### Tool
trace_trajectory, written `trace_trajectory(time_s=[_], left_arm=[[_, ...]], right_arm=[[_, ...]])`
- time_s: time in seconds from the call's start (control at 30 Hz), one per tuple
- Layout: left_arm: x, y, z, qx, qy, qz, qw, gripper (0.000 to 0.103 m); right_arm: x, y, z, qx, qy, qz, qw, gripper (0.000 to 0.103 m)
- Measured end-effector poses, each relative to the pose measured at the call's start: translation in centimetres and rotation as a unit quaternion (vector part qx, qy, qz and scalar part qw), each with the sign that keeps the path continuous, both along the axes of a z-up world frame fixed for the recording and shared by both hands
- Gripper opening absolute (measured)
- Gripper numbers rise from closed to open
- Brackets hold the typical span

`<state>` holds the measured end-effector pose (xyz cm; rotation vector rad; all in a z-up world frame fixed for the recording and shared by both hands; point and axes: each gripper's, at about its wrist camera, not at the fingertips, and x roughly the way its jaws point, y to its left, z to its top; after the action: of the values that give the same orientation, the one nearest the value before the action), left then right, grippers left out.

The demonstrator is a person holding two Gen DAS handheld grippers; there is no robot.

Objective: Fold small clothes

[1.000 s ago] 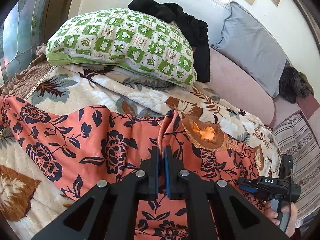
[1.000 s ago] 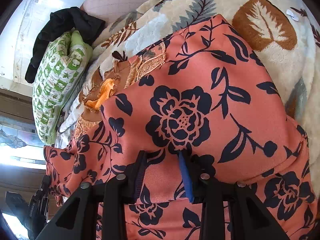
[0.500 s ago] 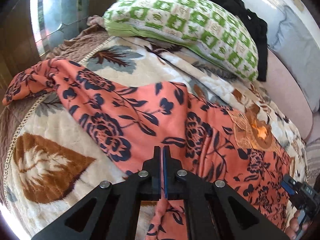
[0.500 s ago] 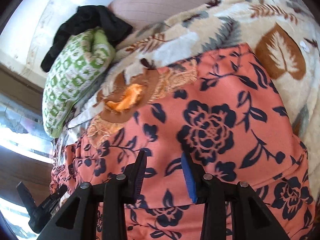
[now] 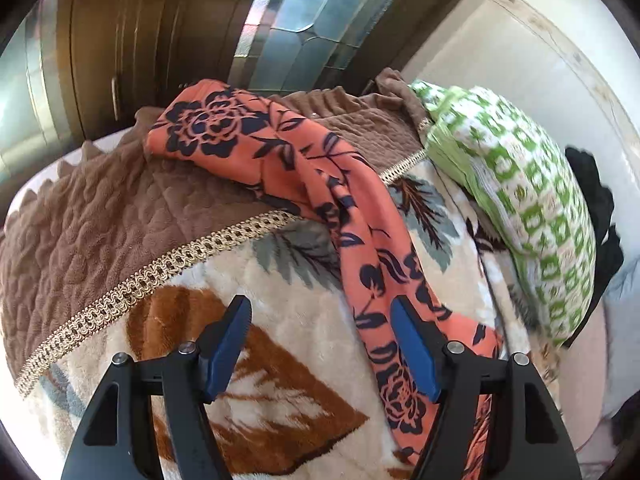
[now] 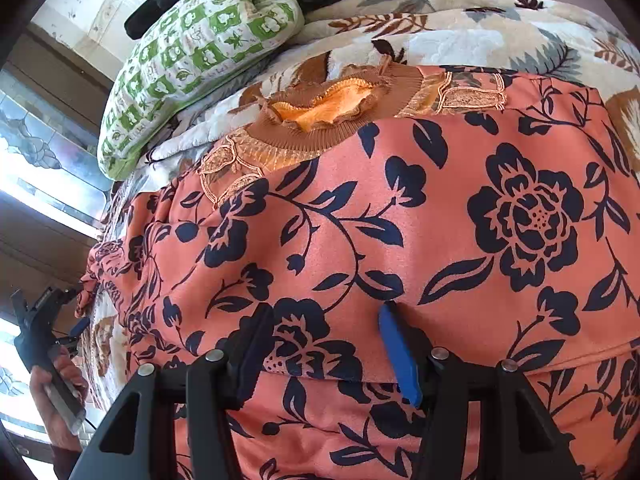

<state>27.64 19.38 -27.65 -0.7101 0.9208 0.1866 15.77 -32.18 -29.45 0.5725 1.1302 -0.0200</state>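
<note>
My left gripper (image 5: 320, 344) has its fingers wide apart, holding nothing. It hangs over the blanket (image 5: 280, 320), with the right finger just beside the twisted sleeve (image 5: 360, 240) of the orange floral top (image 6: 400, 220), so I read it as lined up to grab that sleeve.

The sleeve runs from lower right of the left view up to the upper middle, its end draped on the brown quilted border (image 5: 100, 220); it needs bringing in over the body for the fold.

My right gripper (image 6: 324, 344) is also spread, low centre of its view, fingers straddling a fold edge of the top. The pads look apart from the cloth, though contact underneath is hard to judge.

The top lies spread on the bed, filling most of the right view, with its brown knit collar (image 6: 340, 120) at upper centre, so the body is flat enough to fold onto. A green checked pillow (image 6: 192, 52) sits upper left, clear of the work.
</note>
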Motion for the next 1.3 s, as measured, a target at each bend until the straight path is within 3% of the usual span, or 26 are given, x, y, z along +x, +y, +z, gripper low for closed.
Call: trace_trajectory(time_s=[0.13, 0.23, 0.33, 0.5, 0.73, 0.77, 0.8, 0.83, 0.87, 0.9, 1.07, 1.2, 1.3], left_arm=[[0.5, 3.3, -1.6, -0.084, -0.004, 0.045, 0.9955, 0.073], [1.5, 4.0, -2.4, -0.117, -0.001, 0.048, 0.9920, 0.074], [2.9, 4.5, -2.6, -0.136, -0.013, 0.043, 0.9897, 0.074], [4.3, 6.5, -3.0, -0.201, -0.044, 0.068, 0.9762, 0.075], [4.4, 8.4, -4.4, -0.236, -0.057, 0.092, 0.9657, 0.074], [4.5, 8.6, -4.2, -0.235, -0.068, 0.097, 0.9648, 0.072], [4.6, 8.6, -4.2, -0.231, -0.076, 0.100, 0.9648, 0.063], [4.9, 8.8, -4.3, -0.228, -0.080, 0.099, 0.9652, 0.044], [5.2, 8.8, -4.5, -0.225, -0.080, 0.096, 0.9663, 0.032], [5.6, 8.9, -4.8, -0.219, -0.076, 0.093, 0.9683, 0.011], [5.5, 8.9, -4.2, -0.188, -0.090, 0.090, 0.9738, 0.007], [5.2, 5.6, 2.1, -0.099, -0.144, 0.031, 0.9841, 0.006], [4.2, 0.3, 7.8, -0.030, -0.191, -0.049, 0.9799, 0.006]], right_arm=[[0.0, 1.7, -0.2, -0.049, -0.004, 0.030, 0.998, 0.066], [0.1, 2.7, -0.1, -0.080, -0.006, 0.042, 0.996, 0.067], [0.1, 2.6, -0.1, -0.077, -0.007, 0.040, 0.996, 0.067], [0.1, 1.8, -0.1, -0.056, -0.010, 0.032, 0.998, 0.068], [0.2, 2.1, -0.1, -0.063, -0.011, 0.031, 0.997, 0.069], [0.2, 2.1, -0.1, -0.063, -0.012, 0.030, 0.997, 0.069], [0.1, 2.1, -0.1, -0.062, -0.012, 0.030, 0.998, 0.069], [0.1, 2.1, -0.1, -0.059, -0.013, 0.029, 0.998, 0.069], [0.1, 2.1, -0.1, -0.056, -0.014, 0.029, 0.998, 0.069], [0.2, 2.0, -0.2, -0.053, -0.015, 0.028, 0.998, 0.069], [0.0, 1.5, -0.2, -0.036, -0.018, 0.023, 0.999, 0.068], [-0.1, 0.6, 0.0, -0.010, -0.014, 0.007, 1.000, 0.064], [-0.4, -0.6, 0.2, 0.018, -0.014, -0.008, 1.000, 0.060]])
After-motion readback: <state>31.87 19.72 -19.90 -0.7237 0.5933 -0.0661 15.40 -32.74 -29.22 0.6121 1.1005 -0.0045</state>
